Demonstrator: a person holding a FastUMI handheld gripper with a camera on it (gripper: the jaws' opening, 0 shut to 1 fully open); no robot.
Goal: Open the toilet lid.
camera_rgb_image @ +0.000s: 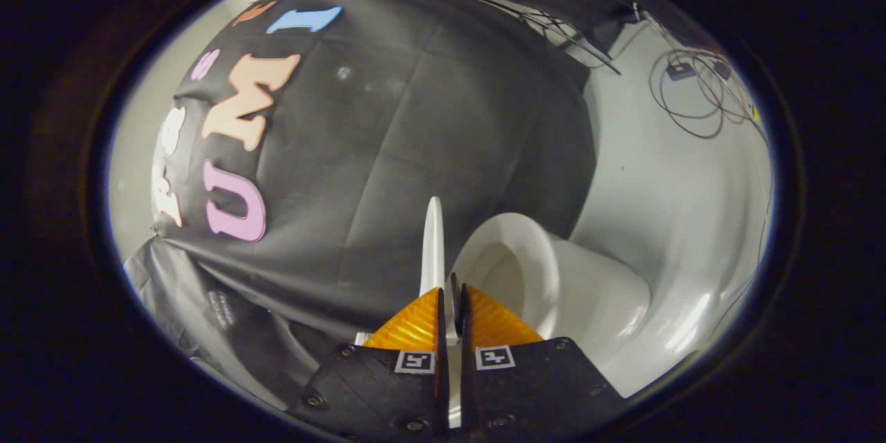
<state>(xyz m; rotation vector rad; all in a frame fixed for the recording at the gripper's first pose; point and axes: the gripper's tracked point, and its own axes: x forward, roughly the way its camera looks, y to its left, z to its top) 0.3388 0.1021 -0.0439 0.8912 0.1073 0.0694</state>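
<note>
Gripper view: fingers [451, 299] clamped on toilet lid [433, 249], lid edge-on & upright, open bowl [526, 270] just right, cables [692, 93] far right.

Black cloth wall [429, 131] — cables [692, 93] beyond.

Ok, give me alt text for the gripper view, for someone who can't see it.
The gripper has its jaws shut on the edge of a white toilet lid, which stands raised edge-on just ahead of them. Beside the lid sits the open white toilet bowl, with black cloth behind it and loose cables on the pale floor beyond.
</note>
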